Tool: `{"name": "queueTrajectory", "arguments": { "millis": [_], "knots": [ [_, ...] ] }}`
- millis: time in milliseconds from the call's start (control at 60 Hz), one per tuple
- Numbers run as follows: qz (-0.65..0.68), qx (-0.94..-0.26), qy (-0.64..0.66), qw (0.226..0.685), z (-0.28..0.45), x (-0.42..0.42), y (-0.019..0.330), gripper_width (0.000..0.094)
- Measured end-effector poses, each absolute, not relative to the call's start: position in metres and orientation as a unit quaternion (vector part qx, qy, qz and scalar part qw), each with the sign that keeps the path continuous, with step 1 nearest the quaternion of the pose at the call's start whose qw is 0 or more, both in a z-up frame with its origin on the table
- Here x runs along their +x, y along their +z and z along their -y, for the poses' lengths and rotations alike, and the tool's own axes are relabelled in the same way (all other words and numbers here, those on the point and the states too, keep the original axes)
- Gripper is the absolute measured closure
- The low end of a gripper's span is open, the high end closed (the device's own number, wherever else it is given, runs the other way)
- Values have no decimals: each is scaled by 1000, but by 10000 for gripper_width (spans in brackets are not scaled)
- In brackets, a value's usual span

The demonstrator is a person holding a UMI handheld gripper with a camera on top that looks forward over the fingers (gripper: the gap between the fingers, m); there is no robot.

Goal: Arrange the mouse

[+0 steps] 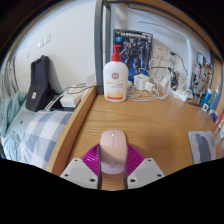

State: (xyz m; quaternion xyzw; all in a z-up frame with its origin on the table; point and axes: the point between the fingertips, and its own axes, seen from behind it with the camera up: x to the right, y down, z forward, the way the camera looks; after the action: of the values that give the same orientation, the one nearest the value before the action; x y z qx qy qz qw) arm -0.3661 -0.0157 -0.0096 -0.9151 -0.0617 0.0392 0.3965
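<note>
On the wooden desk [150, 125]: one pink mouse [113, 150], one pump bottle [116, 75]. Behind the desk: one poster box [133, 48]. Left of the desk: one black bag [40, 80].

Bare desk [150, 125] open from 11 to 2 o'clock ahead of gripper [112, 172]. Pump bottle [116, 75] blocks 12 o'clock at far edge. Cable tangle [160, 85] at 1 o'clock. Desk drops off at 10 o'clock; bed [35, 135] beyond. Mouse [113, 152] fills gap between fingers.
</note>
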Motion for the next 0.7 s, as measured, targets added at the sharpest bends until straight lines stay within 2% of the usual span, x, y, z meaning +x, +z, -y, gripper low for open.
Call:
{"name": "queueTrajectory", "arguments": {
  "millis": [83,150,383,500,600,700],
  "knots": [
    [73,-919,50,385,16,-365,-6,647],
    [77,-914,64,394,10,-363,19,646],
    [88,-854,59,510,-22,-282,204,644],
    [81,-825,47,557,-21,-204,274,646],
    [65,-813,31,577,-16,-130,298,646],
    [46,-820,22,571,-14,-62,276,646]
  ]
}}
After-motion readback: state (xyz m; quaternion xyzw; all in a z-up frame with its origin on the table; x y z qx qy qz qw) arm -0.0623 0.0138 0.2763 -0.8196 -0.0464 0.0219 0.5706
